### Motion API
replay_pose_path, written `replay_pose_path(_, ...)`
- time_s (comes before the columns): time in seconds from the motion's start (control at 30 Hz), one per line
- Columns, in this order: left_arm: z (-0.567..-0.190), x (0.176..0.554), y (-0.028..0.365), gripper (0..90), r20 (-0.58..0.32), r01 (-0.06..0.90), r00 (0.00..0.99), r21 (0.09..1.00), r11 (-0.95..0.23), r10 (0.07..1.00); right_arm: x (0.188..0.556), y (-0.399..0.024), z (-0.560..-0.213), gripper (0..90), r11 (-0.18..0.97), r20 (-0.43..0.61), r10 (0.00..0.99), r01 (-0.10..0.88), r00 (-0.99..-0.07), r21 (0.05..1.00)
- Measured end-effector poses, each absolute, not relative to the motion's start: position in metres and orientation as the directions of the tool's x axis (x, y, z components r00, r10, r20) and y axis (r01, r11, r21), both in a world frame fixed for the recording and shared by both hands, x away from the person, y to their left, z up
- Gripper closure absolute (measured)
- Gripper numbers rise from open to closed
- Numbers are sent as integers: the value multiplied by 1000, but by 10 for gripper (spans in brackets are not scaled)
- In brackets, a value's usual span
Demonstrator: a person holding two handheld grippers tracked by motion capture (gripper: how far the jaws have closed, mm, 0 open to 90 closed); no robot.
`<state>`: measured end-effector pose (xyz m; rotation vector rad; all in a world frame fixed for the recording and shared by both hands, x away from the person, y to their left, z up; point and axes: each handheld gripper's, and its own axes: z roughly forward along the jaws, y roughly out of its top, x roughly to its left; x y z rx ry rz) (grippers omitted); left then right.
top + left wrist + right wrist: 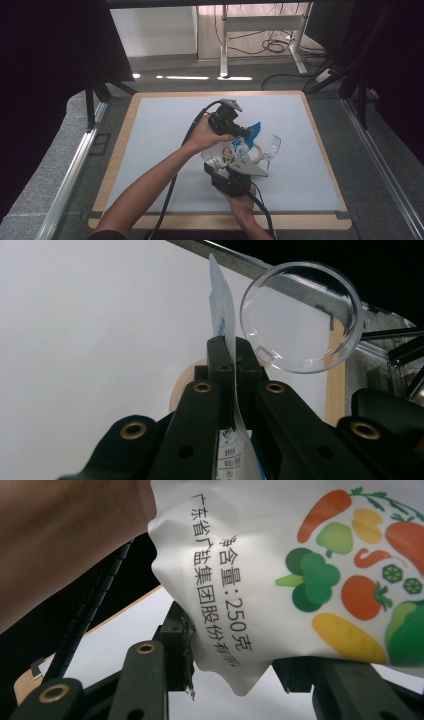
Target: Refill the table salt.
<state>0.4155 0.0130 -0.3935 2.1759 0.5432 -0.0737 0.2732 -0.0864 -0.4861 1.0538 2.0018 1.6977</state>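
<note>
A white pouch (226,152) printed with vegetables and black characters is held up over the table between both grippers. My left gripper (246,133) comes from the far side and is shut on the pouch's thin blue-and-white top edge (220,315), its jaws (233,357) pressed flat together on it. My right gripper (227,167) reaches in from the near side. In the right gripper view the pouch's bulging lower corner (235,670) sits squeezed between that gripper's two jaws (237,662). A forearm (65,540) fills the upper left of that view.
A clear plastic cup (272,146) lies on its side just right of the pouch, its round mouth (300,315) facing the left gripper. A tan ring (259,150) rests beside it. The white mat (160,125) lies on a wood-edged board.
</note>
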Motion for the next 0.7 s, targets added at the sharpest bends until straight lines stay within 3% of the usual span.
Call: replay_pose_path(0.7, -395, 417, 13, 900, -236, 405, 904, 737, -541, 356, 273, -85, -488, 572, 19, 222, 705, 331, -674, 944)
